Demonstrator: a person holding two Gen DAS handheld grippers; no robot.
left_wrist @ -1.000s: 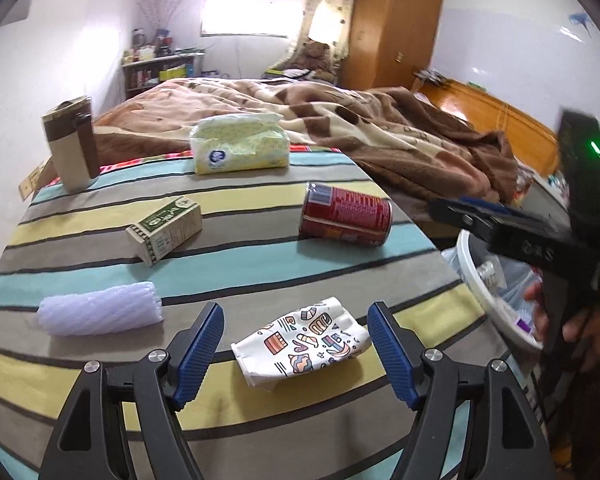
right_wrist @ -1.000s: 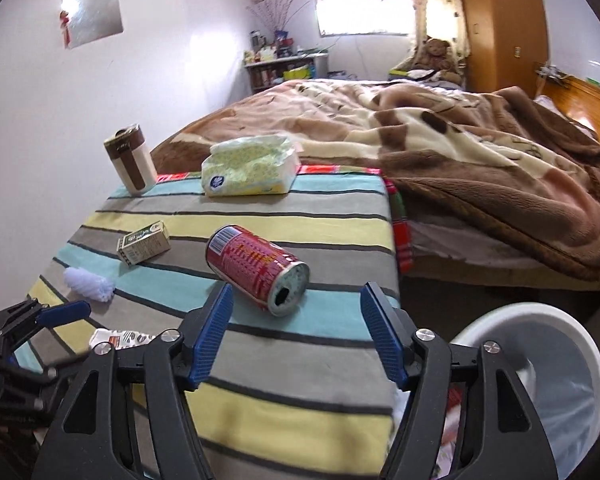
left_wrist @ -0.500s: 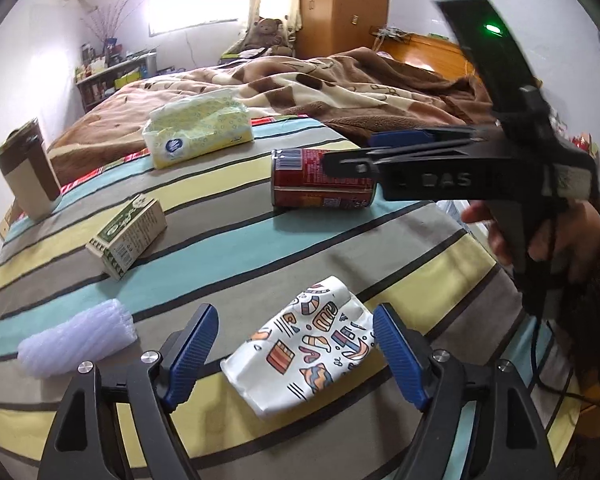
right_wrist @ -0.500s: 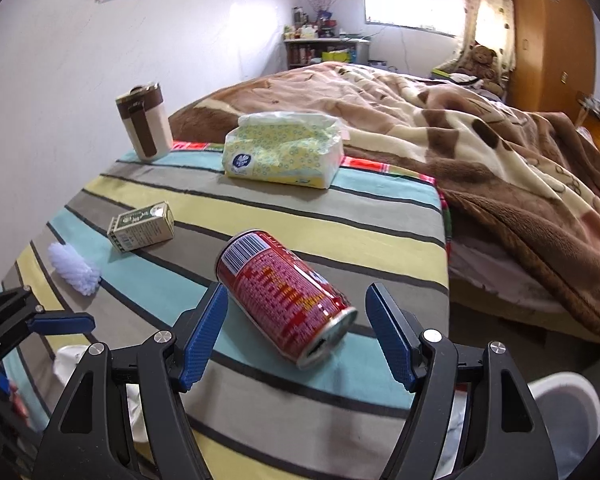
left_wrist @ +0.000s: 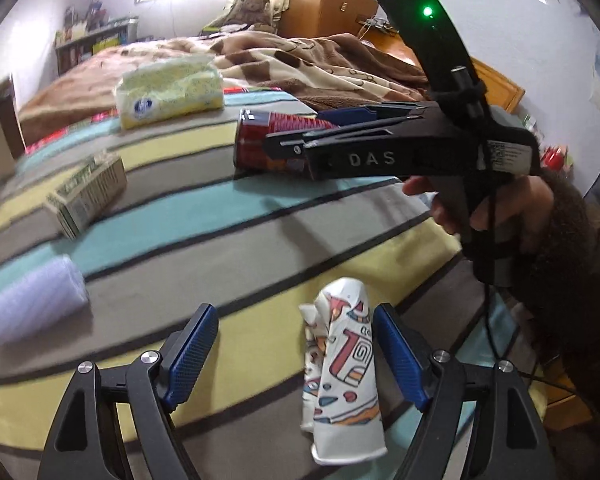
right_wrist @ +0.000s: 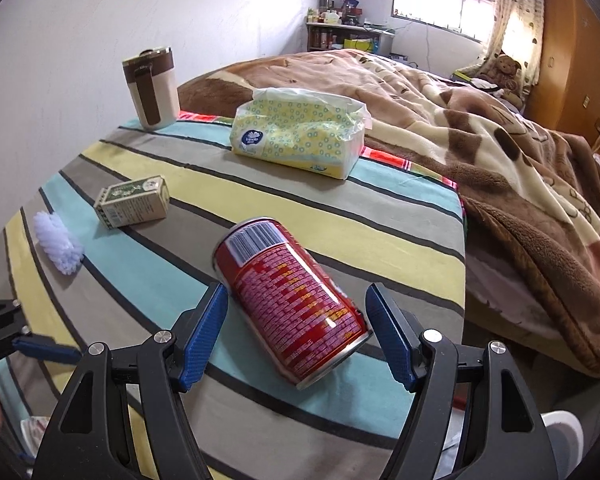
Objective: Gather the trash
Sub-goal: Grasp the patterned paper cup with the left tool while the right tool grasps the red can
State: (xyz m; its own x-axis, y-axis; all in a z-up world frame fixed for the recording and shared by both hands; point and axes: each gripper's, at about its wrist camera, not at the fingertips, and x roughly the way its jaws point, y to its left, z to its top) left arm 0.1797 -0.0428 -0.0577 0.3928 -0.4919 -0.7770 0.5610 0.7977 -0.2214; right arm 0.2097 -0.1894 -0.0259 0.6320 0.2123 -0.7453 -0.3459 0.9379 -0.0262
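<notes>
A red can (right_wrist: 296, 300) lies on its side on the striped table (right_wrist: 372, 232). My right gripper (right_wrist: 298, 336) is open with its blue pads on either side of the can, not closed on it. The can also shows in the left wrist view (left_wrist: 268, 140), partly hidden by the right gripper (left_wrist: 340, 132). A crushed patterned paper cup (left_wrist: 342, 364) lies between the open fingers of my left gripper (left_wrist: 296, 354), close to the right pad. A small green carton (right_wrist: 134, 200) and a white foam net sleeve (right_wrist: 58, 244) lie further left.
A yellow tissue pack (right_wrist: 300, 132) and a brown-and-cream mug (right_wrist: 152, 88) stand at the table's far side. A bed with a brown blanket (right_wrist: 500, 140) lies beyond. A white bin rim (right_wrist: 564, 440) shows below the table's right edge.
My right gripper has moved forward until its fingers sit around the red can. My left gripper has moved closer and turned, so the paper cup sits by its right pad.
</notes>
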